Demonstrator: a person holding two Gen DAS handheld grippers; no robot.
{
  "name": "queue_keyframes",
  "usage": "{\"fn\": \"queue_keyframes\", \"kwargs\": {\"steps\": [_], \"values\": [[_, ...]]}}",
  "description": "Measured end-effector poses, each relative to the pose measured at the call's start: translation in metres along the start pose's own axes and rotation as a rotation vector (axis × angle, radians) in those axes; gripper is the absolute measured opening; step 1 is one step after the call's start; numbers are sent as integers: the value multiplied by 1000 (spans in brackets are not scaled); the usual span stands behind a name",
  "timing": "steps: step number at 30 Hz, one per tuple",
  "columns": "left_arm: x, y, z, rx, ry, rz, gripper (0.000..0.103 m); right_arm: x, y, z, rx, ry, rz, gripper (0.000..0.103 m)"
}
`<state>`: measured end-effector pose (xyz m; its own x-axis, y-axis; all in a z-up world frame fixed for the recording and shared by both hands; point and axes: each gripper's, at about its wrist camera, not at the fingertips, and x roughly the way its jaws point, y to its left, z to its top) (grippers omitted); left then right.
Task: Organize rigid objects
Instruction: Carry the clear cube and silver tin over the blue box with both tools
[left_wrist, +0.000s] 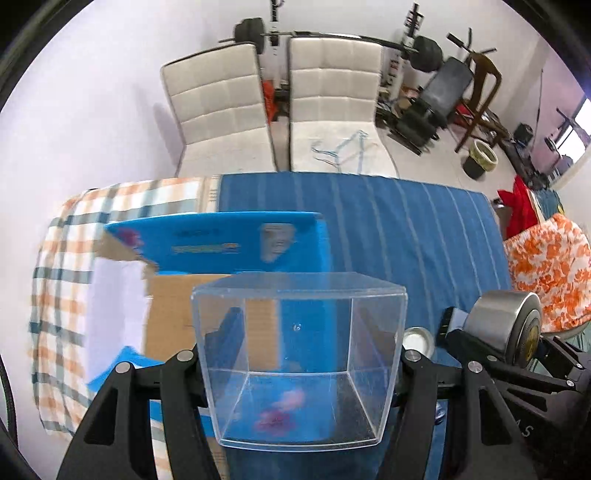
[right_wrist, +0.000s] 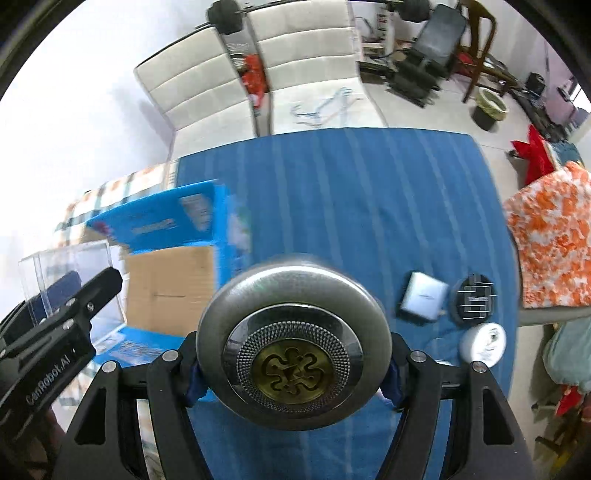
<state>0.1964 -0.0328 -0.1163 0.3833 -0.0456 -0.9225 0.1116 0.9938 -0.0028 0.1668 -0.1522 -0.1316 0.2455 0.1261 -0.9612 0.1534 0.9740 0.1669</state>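
My left gripper (left_wrist: 299, 365) is shut on a clear plastic box (left_wrist: 299, 354) and holds it above the blue-and-cardboard carton (left_wrist: 207, 317). My right gripper (right_wrist: 291, 365) is shut on a round silver metal tin (right_wrist: 291, 343) with a brass emblem on its lid. The tin also shows in the left wrist view (left_wrist: 506, 325), to the right of the clear box. The open carton (right_wrist: 170, 291) lies on the blue striped cloth (right_wrist: 351, 192) to the left. The clear box also shows at far left in the right wrist view (right_wrist: 70, 273).
A small silver case (right_wrist: 423, 295), a black round object (right_wrist: 474, 299) and a white round tin (right_wrist: 482, 343) lie on the cloth at right. A white tin (left_wrist: 417, 339) shows by the left gripper. Two white chairs (left_wrist: 266, 107) stand behind the table. An orange patterned cloth (right_wrist: 554, 236) lies at right.
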Motion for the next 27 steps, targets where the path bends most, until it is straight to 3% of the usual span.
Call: {"fn": "queue_keyframes", "kwargs": {"steps": [7,13,18,27], "values": [[-6,80,5,-40,4,23,60,29,81,15,-11,22,31,73],[28,134,10,-51,74,-4,61,86,132,41,8,88,51,73],[77,167,11,-87,174,-60,60,154,152,53,39,161,29,73],[140,188,1,-86,267,-52,61,238,167,54,20,245,-57,74]]}}
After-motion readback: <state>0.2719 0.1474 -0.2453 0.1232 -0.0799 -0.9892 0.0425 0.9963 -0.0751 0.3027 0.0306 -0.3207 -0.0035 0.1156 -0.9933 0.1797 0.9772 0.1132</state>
